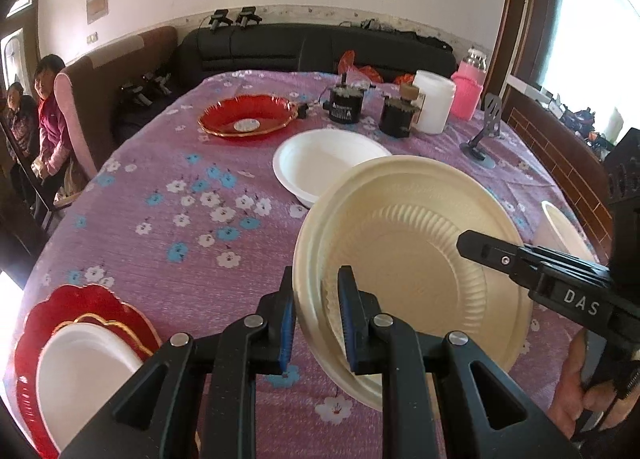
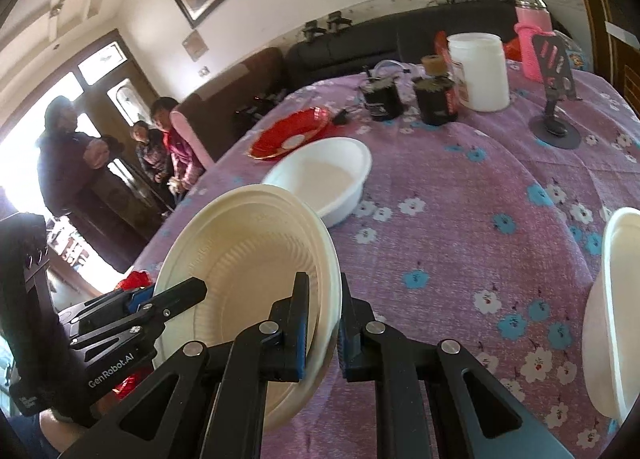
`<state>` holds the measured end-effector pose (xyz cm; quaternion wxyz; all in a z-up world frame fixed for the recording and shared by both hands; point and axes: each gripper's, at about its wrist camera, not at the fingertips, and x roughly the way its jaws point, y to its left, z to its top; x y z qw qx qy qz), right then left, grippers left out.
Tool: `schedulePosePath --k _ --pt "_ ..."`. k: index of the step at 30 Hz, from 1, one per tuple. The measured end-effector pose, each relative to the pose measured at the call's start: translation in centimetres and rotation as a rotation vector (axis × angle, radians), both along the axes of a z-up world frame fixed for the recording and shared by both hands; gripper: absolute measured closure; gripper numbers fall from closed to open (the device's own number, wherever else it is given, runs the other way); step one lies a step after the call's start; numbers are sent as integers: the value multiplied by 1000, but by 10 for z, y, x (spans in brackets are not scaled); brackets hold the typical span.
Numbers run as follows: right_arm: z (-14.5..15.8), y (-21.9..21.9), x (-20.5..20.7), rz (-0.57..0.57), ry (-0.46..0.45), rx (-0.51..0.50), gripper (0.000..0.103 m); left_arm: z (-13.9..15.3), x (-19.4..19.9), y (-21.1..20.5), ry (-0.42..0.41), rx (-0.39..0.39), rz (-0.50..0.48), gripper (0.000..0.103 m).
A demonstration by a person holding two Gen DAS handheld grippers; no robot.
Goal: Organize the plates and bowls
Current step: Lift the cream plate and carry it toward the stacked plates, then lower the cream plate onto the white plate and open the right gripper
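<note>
my left gripper (image 1: 316, 319) is clamped on the near rim of the cream plate (image 1: 408, 259), my right gripper (image 2: 324, 323) pinching the opposite rim, plate tilted above the purple tablecloth (image 1: 180, 227). just beyond sits a white bowl (image 1: 320, 163), further back a red dish (image 1: 248, 115).

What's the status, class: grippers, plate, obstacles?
Left gripper and right gripper shut on cream plate, tilted above table. White bowl sits just beyond.
</note>
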<state>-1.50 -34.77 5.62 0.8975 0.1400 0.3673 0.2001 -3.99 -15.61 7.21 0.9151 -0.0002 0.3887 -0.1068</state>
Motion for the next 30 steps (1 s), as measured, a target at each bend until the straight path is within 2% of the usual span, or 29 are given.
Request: schedulePosePath --k 8,17,26,30 --pt "10 23 -8 34 13 45 89 17 -17 28 -36 -15 3 85" --pt "9 67 -25 41 83 131 89 29 -44 76 -67 -23 19 85" --pt "10 135 -35 122 110 135 89 33 -73 144 -86 -42 103 84" --pt "7 165 -34 161 129 122 89 24 -75 172 -66 -52 153 84"
